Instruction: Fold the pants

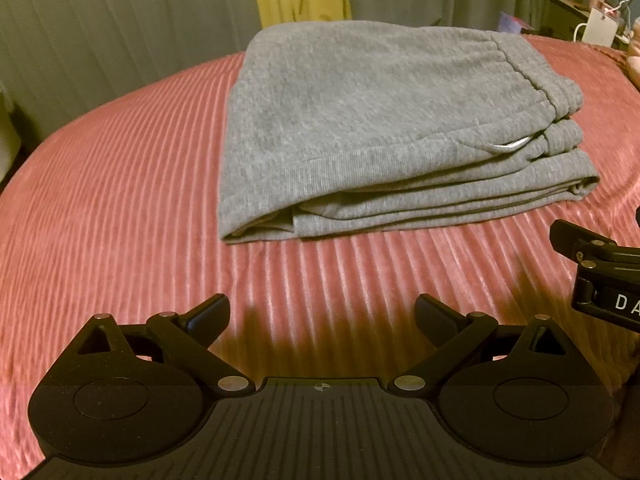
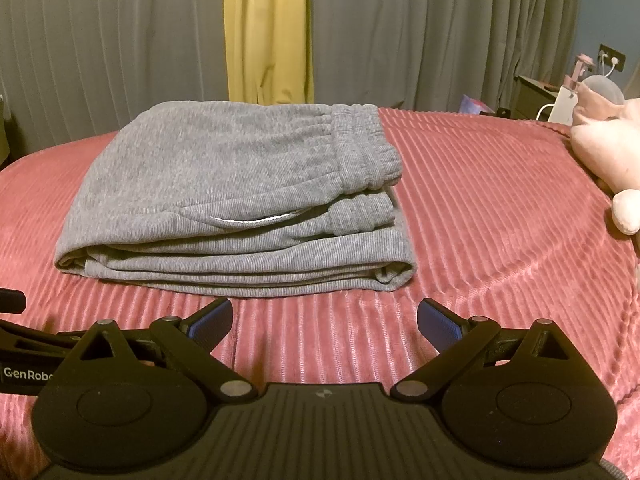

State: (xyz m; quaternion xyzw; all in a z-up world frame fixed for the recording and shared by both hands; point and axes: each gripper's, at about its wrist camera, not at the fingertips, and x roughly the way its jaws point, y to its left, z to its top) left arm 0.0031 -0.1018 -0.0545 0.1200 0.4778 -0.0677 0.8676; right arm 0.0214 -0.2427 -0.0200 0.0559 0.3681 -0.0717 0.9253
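the grey pants [image 1: 360, 128] lie folded into a thick, flat stack on the ribbed pink bedspread [image 1: 120, 184], the elastic waistband on the right side of the bundle and the layered edges facing the two tools. the left gripper [image 1: 322, 316] hovers low over the cover with its fingers spread wide apart and nothing between them; the pants sit ahead of it, a little to the right of its centre line, with a strip of bare pink cover between the fingertips and the nearest fold. the right gripper [image 2: 325, 320] is likewise wide open and holding nothing, its blue pads [image 2: 212, 322] facing each other across the gap; from its side the pants [image 2: 236, 196] lie straight ahead and slightly left, the near edge of the stack close to the left fingertip but not touching it. the bedspread [image 2: 500, 220] runs off to the right, where a pale pink soft toy [image 2: 608, 156] rests at the edge of the bed. each tool shows at the edge of the other's view, so the two are side by side and close together. behind the bed hang grey curtains [image 2: 100, 48] with a yellow panel [image 2: 266, 28] between them, and a dark nightstand [image 2: 534, 96] with a few small things stands at the far right.
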